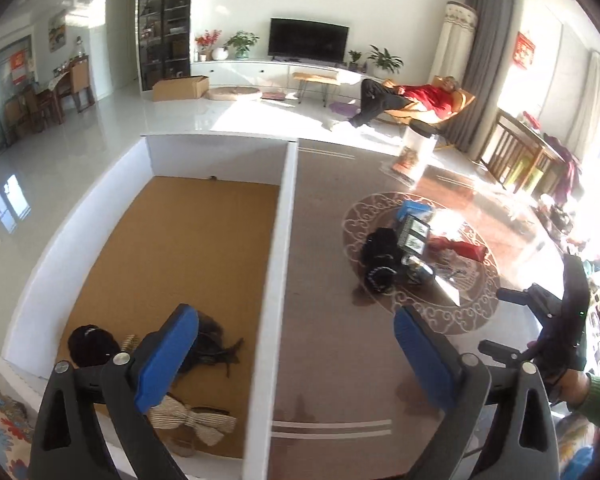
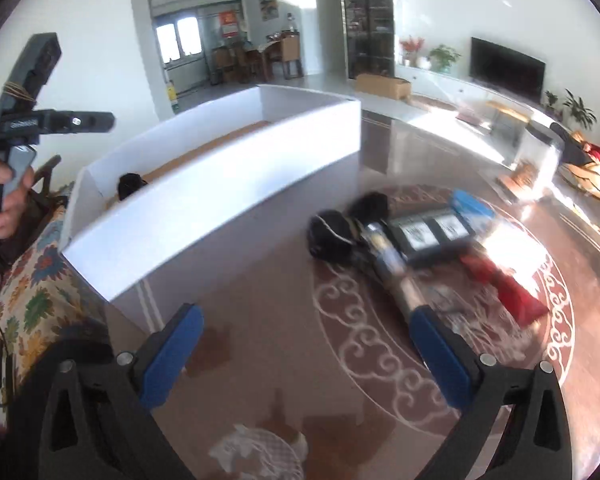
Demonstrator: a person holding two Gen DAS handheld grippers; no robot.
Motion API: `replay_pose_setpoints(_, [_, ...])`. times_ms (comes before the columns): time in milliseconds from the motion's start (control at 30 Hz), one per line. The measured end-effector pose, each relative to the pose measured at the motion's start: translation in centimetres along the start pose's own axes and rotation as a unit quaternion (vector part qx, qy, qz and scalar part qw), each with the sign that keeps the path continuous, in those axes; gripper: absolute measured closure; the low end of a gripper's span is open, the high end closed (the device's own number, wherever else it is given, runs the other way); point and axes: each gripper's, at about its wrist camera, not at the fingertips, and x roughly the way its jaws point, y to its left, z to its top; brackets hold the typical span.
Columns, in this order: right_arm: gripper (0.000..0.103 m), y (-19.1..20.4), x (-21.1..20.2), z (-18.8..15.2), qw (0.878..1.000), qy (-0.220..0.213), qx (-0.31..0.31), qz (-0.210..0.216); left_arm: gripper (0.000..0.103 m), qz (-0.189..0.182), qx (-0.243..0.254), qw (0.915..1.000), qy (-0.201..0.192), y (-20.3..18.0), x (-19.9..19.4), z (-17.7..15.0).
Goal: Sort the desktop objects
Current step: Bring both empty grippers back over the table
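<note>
A white-walled box [image 1: 278,264] with a brown floor stands on the left of the glass table; it also shows in the right wrist view [image 2: 220,184]. Inside lie a black hair piece [image 1: 90,344], a dark hair tuft [image 1: 212,348] and a striped bow [image 1: 192,420]. My left gripper [image 1: 296,356] is open and empty, straddling the box's right wall. A pile sits on the table's round pattern: black scrunchies [image 2: 334,230], a dark case [image 2: 432,234], a blue box [image 2: 472,204], a red pouch [image 2: 508,284], a tube [image 2: 392,276]. My right gripper [image 2: 312,348] is open and empty, short of the pile.
A clear container [image 1: 416,152] stands at the table's far edge. A floral cushion [image 2: 32,288] lies left of the box. A white lace item [image 2: 260,452] lies under the glass near my right gripper. The right gripper's handle [image 1: 560,320] shows at the left view's right edge.
</note>
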Motion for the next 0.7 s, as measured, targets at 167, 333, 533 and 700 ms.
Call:
replay_pose_setpoints(167, [0.000,-8.5,-0.3,-7.3,0.992,0.071,0.056,-0.085,0.000,-0.044,0.023,0.9941,0.096,-8.1,9.6,-2.5])
replay_pose_setpoints(333, [0.000,-9.8,0.1,-9.2,0.991,0.079,0.055,-0.089,0.000,0.018,0.053,0.9888,0.138,-10.9,18.1,-4.5])
replay_pose_setpoints(533, [0.000,-8.2,1.2,-8.8,0.995,0.067,0.030,-0.062,0.000,0.045,0.044,0.9949,0.080,-10.3,19.7,-4.5])
replay_pose_setpoints(700, [0.000,-7.7,3.7,-5.7,0.997,0.070,0.000,-0.046,0.000,0.057,0.027,0.9964,0.057,-9.7,19.0,-5.2])
